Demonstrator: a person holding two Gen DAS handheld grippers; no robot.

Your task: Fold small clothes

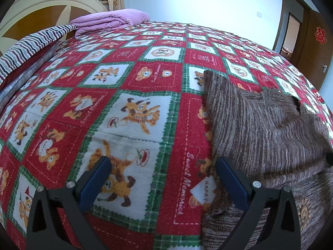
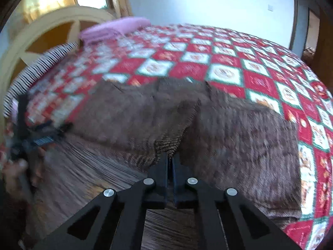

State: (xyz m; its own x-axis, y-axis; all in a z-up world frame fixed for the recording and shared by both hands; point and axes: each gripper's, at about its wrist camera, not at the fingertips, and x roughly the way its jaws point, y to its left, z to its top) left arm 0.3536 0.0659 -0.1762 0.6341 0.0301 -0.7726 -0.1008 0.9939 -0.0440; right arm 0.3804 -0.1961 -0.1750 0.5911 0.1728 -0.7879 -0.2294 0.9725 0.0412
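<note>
Meanwhile the right gripper (image 2: 170,158) pinches a fold of the brown sweater (image 2: 229,137); the left gripper (image 1: 164,166) gapes wide, holding nothing

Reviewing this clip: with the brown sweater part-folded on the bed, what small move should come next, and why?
Probably carry the pinched fold farther across and lay it down. The right gripper is shut on a raised edge of the brown sweater, which bunches there, not flat. The left gripper is open over the bedspread beside the sweater, holding nothing, so it could pin the near edge.
</note>
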